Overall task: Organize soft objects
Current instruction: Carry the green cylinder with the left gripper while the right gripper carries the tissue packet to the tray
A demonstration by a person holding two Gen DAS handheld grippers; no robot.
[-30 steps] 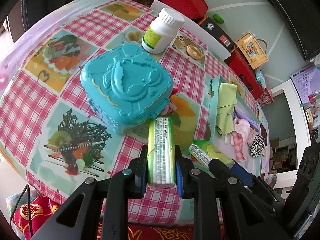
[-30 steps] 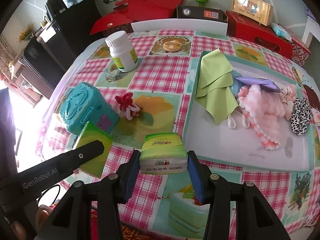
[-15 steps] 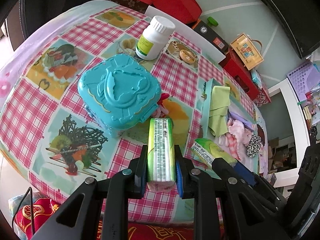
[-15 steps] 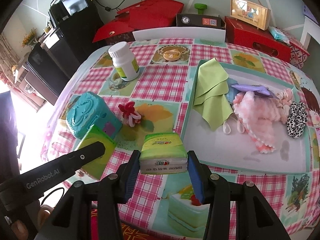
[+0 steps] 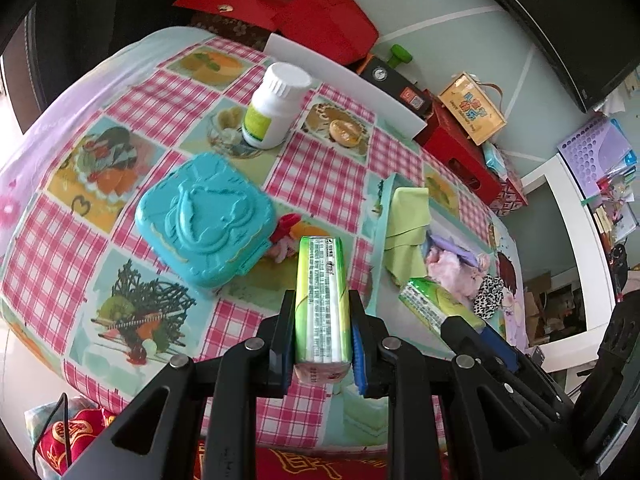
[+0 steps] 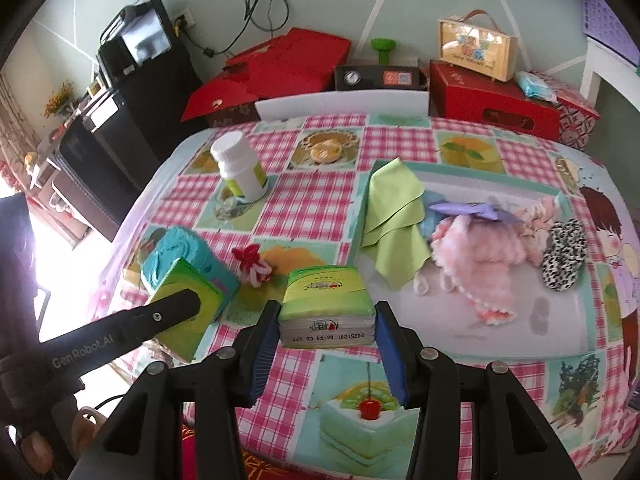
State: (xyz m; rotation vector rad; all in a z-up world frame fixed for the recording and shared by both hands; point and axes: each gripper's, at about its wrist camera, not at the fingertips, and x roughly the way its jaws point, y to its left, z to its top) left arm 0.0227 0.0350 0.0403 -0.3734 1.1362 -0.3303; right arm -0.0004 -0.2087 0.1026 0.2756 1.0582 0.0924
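Note:
My left gripper (image 5: 320,336) is shut on a green tissue pack (image 5: 321,296), held on its narrow edge above the table. A second green tissue pack (image 6: 327,306) lies flat between the pads of my right gripper (image 6: 326,344), which is shut on it. Each view also shows the other hand's load: the right gripper's pack (image 5: 440,304) and the left gripper's pack (image 6: 186,308). Ahead on the right lies a white tray (image 6: 460,320) holding a green cloth (image 6: 394,224), a pink fluffy item (image 6: 476,252), a purple piece (image 6: 476,210) and a leopard scrunchie (image 6: 562,260).
On the checked tablecloth stand a turquoise plastic case (image 5: 204,216), a red and pink yarn flower (image 6: 254,268) and a white pill bottle (image 5: 276,106). Red boxes (image 6: 488,96), a wooden case (image 6: 476,46) and a black cabinet (image 6: 136,92) stand beyond the table's far edge.
Both grippers have risen with their tissue packs still held, so the table and tray look smaller and farther below. Neither grip has altered.

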